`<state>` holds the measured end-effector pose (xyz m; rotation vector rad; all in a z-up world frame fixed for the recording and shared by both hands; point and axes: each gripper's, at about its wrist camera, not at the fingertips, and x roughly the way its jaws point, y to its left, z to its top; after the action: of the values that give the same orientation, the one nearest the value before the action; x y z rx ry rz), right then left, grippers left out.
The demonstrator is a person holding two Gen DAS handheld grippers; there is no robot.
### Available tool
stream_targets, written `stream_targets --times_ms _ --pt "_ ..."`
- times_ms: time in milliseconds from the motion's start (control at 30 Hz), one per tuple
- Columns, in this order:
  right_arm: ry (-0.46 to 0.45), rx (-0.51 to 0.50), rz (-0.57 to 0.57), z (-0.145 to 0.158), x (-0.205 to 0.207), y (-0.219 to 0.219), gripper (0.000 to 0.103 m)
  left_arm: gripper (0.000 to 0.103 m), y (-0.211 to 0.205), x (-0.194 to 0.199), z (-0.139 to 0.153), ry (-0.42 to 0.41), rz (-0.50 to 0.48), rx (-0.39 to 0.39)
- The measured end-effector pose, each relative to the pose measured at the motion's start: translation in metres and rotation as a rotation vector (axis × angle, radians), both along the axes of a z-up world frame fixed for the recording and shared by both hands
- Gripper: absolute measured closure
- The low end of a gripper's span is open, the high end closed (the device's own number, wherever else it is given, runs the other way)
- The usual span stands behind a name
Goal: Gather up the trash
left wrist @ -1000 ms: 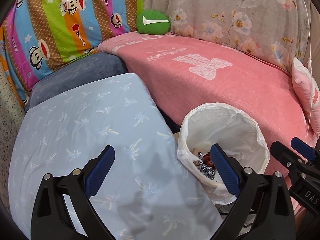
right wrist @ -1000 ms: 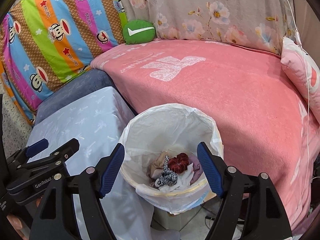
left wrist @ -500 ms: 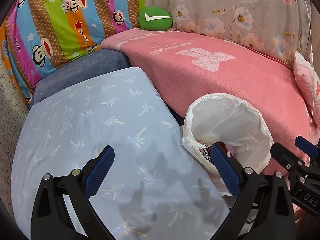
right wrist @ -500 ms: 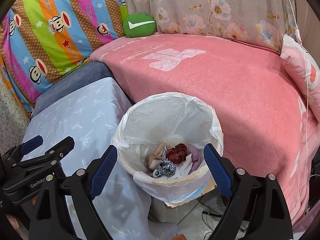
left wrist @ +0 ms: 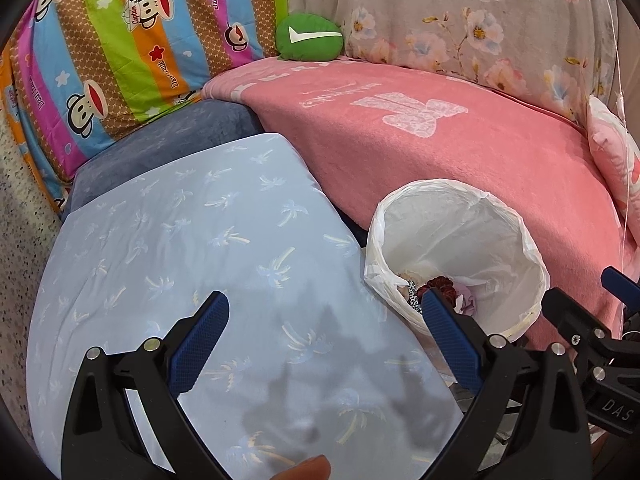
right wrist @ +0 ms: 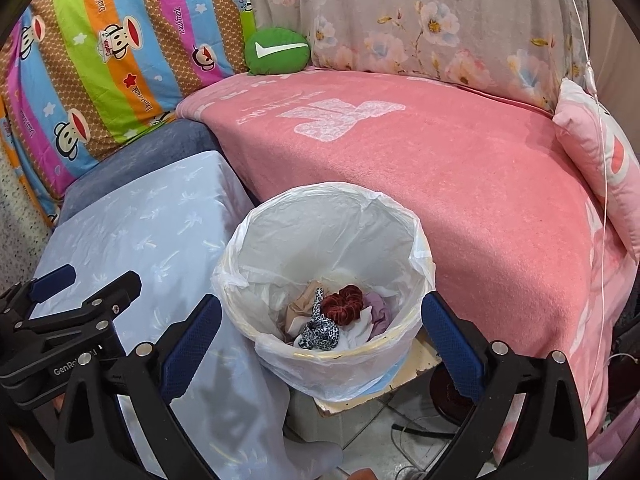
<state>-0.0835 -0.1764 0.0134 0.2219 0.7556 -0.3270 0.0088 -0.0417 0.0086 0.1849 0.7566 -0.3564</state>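
Right claw [right wrist: 320, 328] spread, just been opening, nothing pinched; lined bin [right wrist: 416, 248] ahead, pink blanket [right wrist: 460, 168] beyond. Left claw [left wrist: 324, 320] spread over blue-sheeted worktop [left wrist: 180, 248].

Gaping right tool [right wrist: 320, 328] above trash bin [right wrist: 320, 216]

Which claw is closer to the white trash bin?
Right. The right claw hangs open just above the trash bin; the left claw hovers beside it over the blue cloth.

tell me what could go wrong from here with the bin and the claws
1. The trash bin seems to sit on a small board near its edge; a nudge from the open right claw might tip it.
2. The loose liner could snag on a claw finger.
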Motion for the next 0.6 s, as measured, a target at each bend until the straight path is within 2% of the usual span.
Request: stream_targets --times_ms 600 --pt "0.011 -0.024 0.02 0.0002 -0.0049 0.0086 0.005 0.01 -0.0026 -0.0047 0.0003 -0.01 0.002 0.005"
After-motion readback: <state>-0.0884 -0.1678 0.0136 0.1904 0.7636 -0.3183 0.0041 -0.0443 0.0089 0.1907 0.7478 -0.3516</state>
